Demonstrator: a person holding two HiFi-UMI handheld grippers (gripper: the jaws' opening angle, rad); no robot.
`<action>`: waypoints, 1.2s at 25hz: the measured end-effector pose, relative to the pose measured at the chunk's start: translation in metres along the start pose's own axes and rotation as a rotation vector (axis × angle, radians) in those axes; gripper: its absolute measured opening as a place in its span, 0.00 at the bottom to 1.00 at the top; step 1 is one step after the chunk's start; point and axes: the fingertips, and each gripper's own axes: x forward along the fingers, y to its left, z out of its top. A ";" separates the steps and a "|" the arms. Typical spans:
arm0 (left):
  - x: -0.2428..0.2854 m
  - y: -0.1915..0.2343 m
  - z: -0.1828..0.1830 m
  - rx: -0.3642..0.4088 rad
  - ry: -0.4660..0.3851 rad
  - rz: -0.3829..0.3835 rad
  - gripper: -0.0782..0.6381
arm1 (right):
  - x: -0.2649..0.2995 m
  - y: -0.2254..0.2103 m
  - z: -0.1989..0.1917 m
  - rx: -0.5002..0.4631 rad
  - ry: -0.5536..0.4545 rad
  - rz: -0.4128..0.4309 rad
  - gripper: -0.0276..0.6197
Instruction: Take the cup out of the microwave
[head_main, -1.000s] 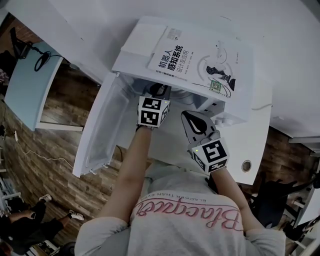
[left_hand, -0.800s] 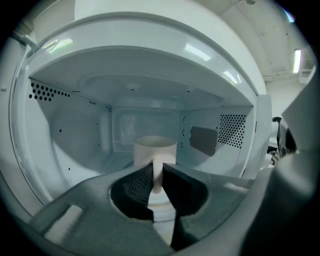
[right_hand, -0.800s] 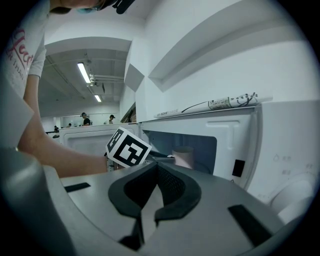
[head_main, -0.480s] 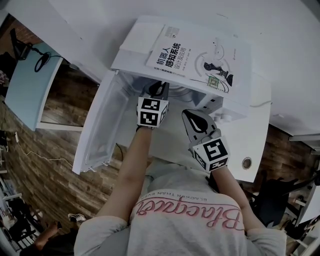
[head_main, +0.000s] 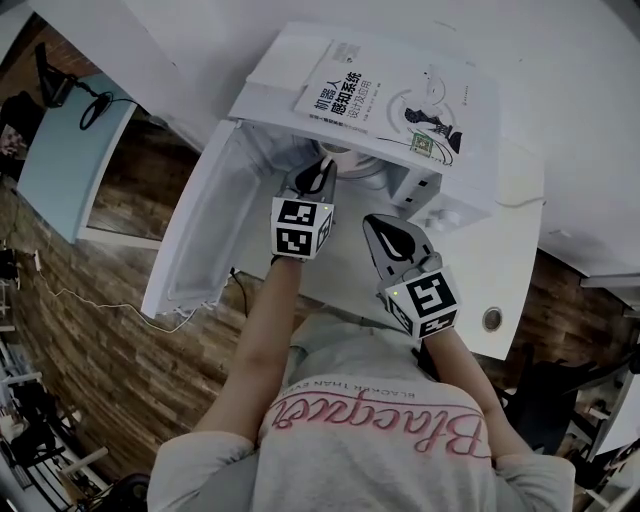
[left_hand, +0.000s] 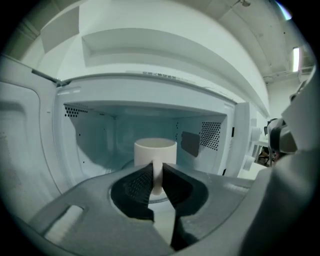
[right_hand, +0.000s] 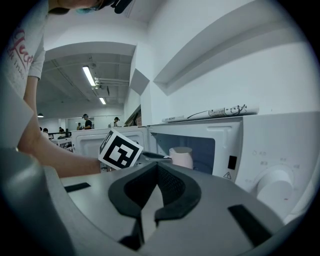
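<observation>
A white cup (left_hand: 155, 150) stands on the turntable inside the open microwave (head_main: 283, 68), its handle turned toward me. In the left gripper view my left gripper (left_hand: 157, 172) is shut on that handle, which shows white between the two jaws. The head view has the left gripper (head_main: 318, 175) reaching into the oven's mouth. From the right gripper view the cup (right_hand: 182, 156) shows through the opening, with the left gripper's marker cube (right_hand: 120, 149) in front of it. My right gripper (head_main: 380, 230) hangs outside, before the control panel, and it (right_hand: 156, 167) is shut and holds nothing.
The microwave door (head_main: 195, 230) is swung wide open to the left. A book (head_main: 390, 100) lies on the oven's top. The control dial (right_hand: 272, 182) is at the right. The oven sits on a white table (head_main: 500, 290) with a round hole (head_main: 491, 319).
The left gripper has pushed a little deeper into the microwave's opening. The right gripper has stayed about where it was.
</observation>
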 end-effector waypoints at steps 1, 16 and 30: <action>-0.005 -0.002 0.000 0.000 -0.003 0.006 0.17 | -0.003 0.002 0.001 0.002 -0.004 0.006 0.06; -0.075 -0.032 0.002 0.003 -0.017 0.045 0.17 | -0.041 0.013 0.007 0.042 -0.018 -0.033 0.06; -0.139 -0.064 0.028 0.011 -0.074 0.044 0.17 | -0.063 0.029 0.023 -0.001 -0.087 -0.033 0.06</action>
